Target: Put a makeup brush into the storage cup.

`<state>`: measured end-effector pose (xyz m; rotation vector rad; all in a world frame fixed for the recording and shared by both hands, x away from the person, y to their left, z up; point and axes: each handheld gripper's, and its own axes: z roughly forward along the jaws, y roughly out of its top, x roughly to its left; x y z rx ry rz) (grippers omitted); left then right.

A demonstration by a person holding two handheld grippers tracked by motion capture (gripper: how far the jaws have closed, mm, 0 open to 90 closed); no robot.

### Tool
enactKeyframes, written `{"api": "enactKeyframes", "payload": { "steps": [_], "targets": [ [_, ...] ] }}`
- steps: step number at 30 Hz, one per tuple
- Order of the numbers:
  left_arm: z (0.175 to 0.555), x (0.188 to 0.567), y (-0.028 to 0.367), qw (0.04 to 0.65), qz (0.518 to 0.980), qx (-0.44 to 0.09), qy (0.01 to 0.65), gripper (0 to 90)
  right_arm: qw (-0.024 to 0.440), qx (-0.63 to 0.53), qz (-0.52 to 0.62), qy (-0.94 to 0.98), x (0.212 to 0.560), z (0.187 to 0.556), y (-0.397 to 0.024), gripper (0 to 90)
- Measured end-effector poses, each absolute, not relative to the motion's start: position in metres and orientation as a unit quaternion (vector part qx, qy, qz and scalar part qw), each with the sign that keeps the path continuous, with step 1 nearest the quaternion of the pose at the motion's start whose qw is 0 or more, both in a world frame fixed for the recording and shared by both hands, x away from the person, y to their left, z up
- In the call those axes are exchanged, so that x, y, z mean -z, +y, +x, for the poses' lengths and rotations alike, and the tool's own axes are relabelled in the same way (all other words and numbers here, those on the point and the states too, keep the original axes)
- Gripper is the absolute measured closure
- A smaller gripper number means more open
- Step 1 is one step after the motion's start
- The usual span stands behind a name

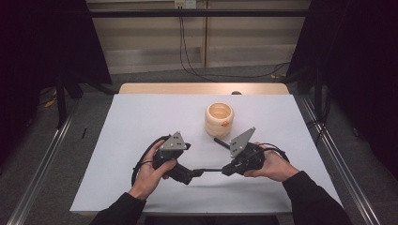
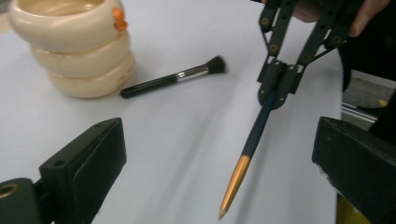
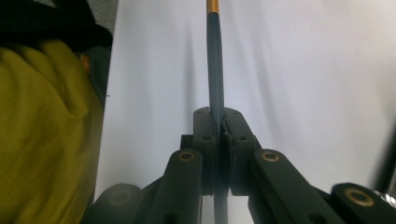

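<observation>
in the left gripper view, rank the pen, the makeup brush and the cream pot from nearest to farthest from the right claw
1. Pen: clamped in the right claw, pointing down-left.
2. Makeup brush: lying on the table to the claw's left.
3. Cream pot: far left, beyond the brush handle.

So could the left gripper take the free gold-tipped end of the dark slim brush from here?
Probably yes: the left gripper is open, and the brush points between its jaws with nothing between.

Pen (image 2: 256,133): dark matt barrel, satin gold metallic tip. Ringed pot (image 2: 74,46): cream, glossy, smooth. Brush (image 2: 173,78): glossy black handle, silver ferrule. Counter (image 1: 141,122): matt white sheet. Jaws matt black.
</observation>
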<state>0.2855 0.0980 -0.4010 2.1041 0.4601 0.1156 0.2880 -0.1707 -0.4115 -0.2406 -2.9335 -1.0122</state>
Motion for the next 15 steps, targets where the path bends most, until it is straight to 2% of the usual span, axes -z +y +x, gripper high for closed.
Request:
{"api": "enactKeyframes", "payload": {
  "steps": [5, 15],
  "targets": [
    [0.284, 0.406, 0.104, 0.482, 0.851, -0.071, 0.196, 3.0, 0.008, 0.331, -0.102, -0.938, 0.414, 0.286, -0.181, 85.4],
    [0.280, 0.407, 0.110, 0.514, 0.828, -0.084, 0.206, 2.7, 0.005, 0.350, -0.127, -0.928, 0.423, 0.278, -0.193, 85.4]
  ]
}}
